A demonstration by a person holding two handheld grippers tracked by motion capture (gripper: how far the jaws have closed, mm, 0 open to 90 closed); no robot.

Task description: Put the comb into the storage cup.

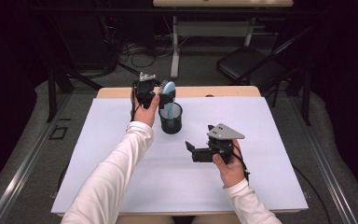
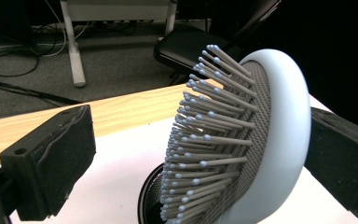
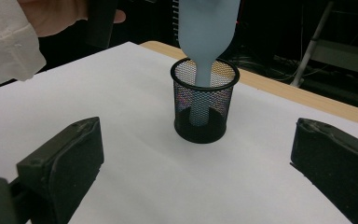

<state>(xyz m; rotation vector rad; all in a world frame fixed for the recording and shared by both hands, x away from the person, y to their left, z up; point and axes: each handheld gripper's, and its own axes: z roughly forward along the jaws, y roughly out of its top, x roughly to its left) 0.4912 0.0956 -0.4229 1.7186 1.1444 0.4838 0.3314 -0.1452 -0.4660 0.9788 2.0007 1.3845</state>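
My left gripper [image 1: 161, 93], jaws spread around the pale-blue plastic hairbrush [image 1: 168, 95] standing handle-down in the black mesh cup [image 1: 171, 119], must withdraw next; right gripper [image 1: 192, 150] open, idle beside the cup.

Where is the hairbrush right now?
In the high view the hairbrush stands handle-down in the black mesh cup at the far left-centre of the table, its head between the open jaws of the left tool.

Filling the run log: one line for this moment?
left hand-held gripper: open around pale blue bristle hairbrush | handle in black mesh cup | right hand-held gripper: open
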